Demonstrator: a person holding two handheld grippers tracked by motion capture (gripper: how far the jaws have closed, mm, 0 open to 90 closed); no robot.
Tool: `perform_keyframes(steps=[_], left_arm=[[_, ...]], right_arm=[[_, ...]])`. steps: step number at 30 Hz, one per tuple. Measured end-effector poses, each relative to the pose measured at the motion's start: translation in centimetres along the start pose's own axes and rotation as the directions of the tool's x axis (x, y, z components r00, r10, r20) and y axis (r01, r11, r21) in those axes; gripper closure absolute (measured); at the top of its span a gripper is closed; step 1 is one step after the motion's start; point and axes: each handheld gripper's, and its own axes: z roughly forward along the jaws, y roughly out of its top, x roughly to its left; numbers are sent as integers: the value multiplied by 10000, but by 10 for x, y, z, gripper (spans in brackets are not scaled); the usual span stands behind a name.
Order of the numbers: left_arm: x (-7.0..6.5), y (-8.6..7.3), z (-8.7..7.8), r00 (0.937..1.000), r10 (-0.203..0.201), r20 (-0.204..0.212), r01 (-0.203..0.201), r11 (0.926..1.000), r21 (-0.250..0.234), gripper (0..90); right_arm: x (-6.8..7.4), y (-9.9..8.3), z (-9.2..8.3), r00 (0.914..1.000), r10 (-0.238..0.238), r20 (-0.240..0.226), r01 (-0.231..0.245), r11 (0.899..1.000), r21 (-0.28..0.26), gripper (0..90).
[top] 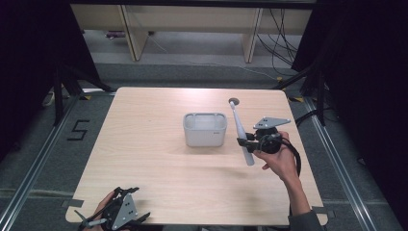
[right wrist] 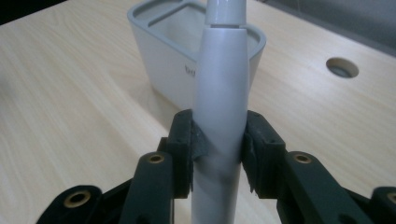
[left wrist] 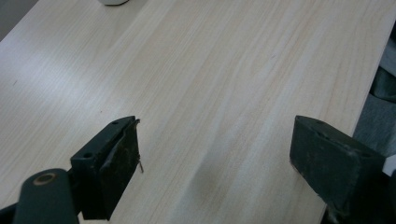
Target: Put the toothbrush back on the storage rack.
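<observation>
We pinch the grey brush handle (right wrist: 219, 107) in our right claw (top: 248, 142), tip toward twelve o'clock, ready for the holder (top: 205, 129); our left claw (left wrist: 215, 163) rests spread at the bench (top: 159, 173) edge.

A big black "5" (top: 78, 130) is taped on the floor, well off beyond the left tongs (top: 115, 214). Dark lettering on the grey holder (right wrist: 184, 70), just behind the right tongs (right wrist: 218, 151), is too hidden to read.

Hidden and cut-off parts
The brush (right wrist: 219, 102) runs off the right gripper view's top and bottom edges, head unseen; the holder (left wrist: 113, 2) is clipped by the left gripper view's top edge.
</observation>
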Motion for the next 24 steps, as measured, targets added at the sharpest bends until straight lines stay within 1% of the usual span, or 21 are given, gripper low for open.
perform_keyframes(steps=[1, 2, 3, 4, 5, 6, 7, 10, 11, 12, 13, 14, 15, 18, 19, 22, 23, 24], left_arm=[[0, 0, 1, 10000, -82, -5, 82, 9999, -148, 154], [-1, 0, 0, 9999, -124, -16, 124, 9998, -135, 154], [-1, -1, 1, 9995, -172, -260, 167, 9996, -225, 154], [-1, -1, 1, 9995, -172, -260, 167, 9996, -225, 154], [-1, -1, 1, 9995, -185, -244, 179, 9996, -238, 154], [-1, 0, 1, 9997, -201, -99, 198, 9994, -286, 154], [-1, 0, 0, 9998, -183, -91, 181, 9996, -212, 154], [-1, 0, 0, 9998, -160, -104, 158, 9996, -218, 154], [-1, 0, 0, 9998, -163, -105, 161, 9996, -234, 154], [-1, 0, 0, 9998, -163, -105, 161, 9996, -234, 154], [-1, 0, 0, 9998, -157, -102, 154, 9996, -236, 154], [-1, 0, 0, 9998, -151, -99, 149, 9997, -218, 154], [-1, 0, 0, 9998, -157, -99, 154, 9997, -214, 154], [-1, 0, 0, 9998, -155, -95, 153, 9996, -220, 154], [-1, 0, 0, 9998, -157, -100, 155, 9996, -221, 154], [-1, 0, 0, 9998, -154, -94, 151, 9996, -229, 154], [0, 0, 0, 9998, -154, -102, 151, 9997, -217, 154], [0, 0, 0, 9999, -136, -96, 134, 9997, -198, 154]], right_arm=[[-1, 3, 1, 10000, 25, -88, -28, 9996, -298, 669], [-1, 3, 1, 10000, 25, -88, -28, 9996, -298, 669], [-1, 7, 3, 9999, 82, -106, -89, 9974, -721, 669], [-1, 7, 3, 9999, 82, -106, -89, 9974, -721, 669], [-2, 11, 4, 9999, 0, -135, -14, 9946, -1035, 669], [-1, 14, 5, 9997, 104, -224, -127, 9943, -1056, 669], [-1, 16, 6, 9998, 58, -202, -81, 9932, -1164, 669], [0, 20, 8, 9995, -40, -303, 2, 9922, -1244, 669], [2, 24, 10, 9997, -71, -237, 38, 9905, -1373, 669], [2, 24, 10, 9997, -71, -237, 38, 9905, -1373, 669], [2, 26, 11, 9997, -61, -239, 23, 9879, -1553, 669], [2, 28, 12, 9993, -73, -373, 16, 9885, -1512, 669], [3, 31, 14, 9993, -45, -360, -14, 9866, -1629, 669], [5, 36, 15, 9992, 26, -401, -90, 9870, -1605, 669], [6, 39, 18, 9991, -85, -411, 13, 9853, -1711, 669], [7, 42, 20, 9989, -135, -458, 51, 9836, -1802, 669], [8, 44, 21, 9990, -162, -416, 79, 9814, -1920, 669], [9, 47, 23, 9976, -70, -685, -62, 9818, -1898, 669]])
